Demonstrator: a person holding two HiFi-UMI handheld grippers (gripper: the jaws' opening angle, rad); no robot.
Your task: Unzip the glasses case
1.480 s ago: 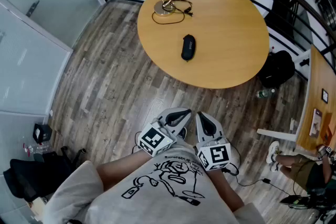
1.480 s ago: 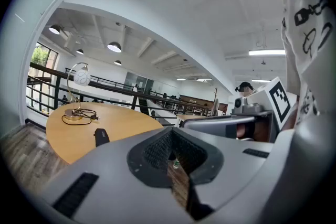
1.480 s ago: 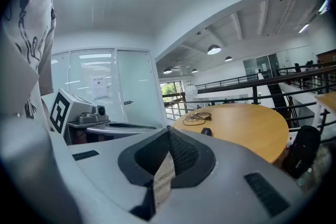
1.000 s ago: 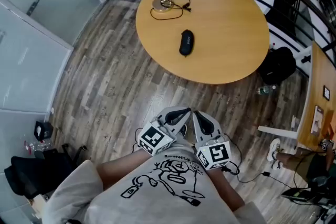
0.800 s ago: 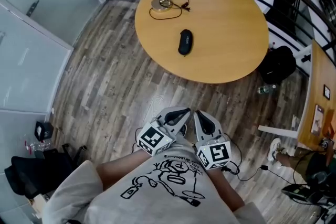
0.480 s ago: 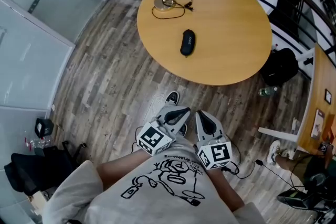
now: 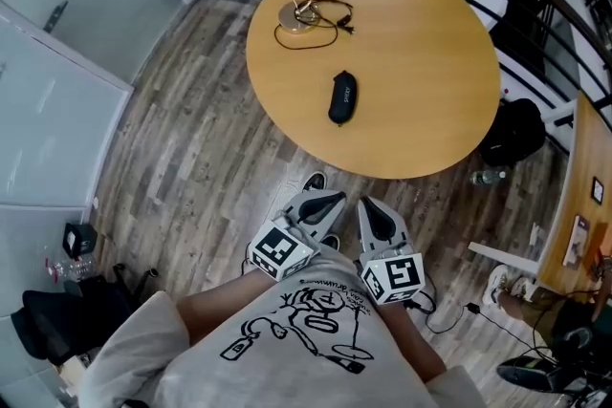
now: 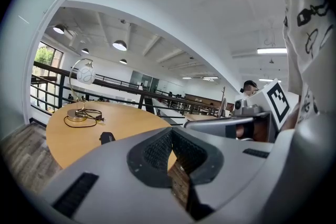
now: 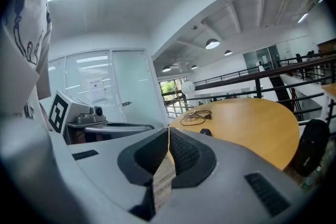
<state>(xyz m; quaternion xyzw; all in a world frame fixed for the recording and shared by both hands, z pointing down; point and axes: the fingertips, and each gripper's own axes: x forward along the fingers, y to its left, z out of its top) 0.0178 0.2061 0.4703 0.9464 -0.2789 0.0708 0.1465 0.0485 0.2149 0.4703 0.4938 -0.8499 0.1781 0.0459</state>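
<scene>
Nearer the bench [image 7: 430, 53] now, left hand-held gripper [image 7: 327, 203] and right hand-held gripper [image 7: 373, 211], both closed empty, might shove the glasses case [image 7: 342, 97] away.

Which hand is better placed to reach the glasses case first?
Probably right, though barely. Both shut tools sit near the body, away from the table. The right tool aims nearly straight at the glasses case; the left tool aims off to its side.
</scene>
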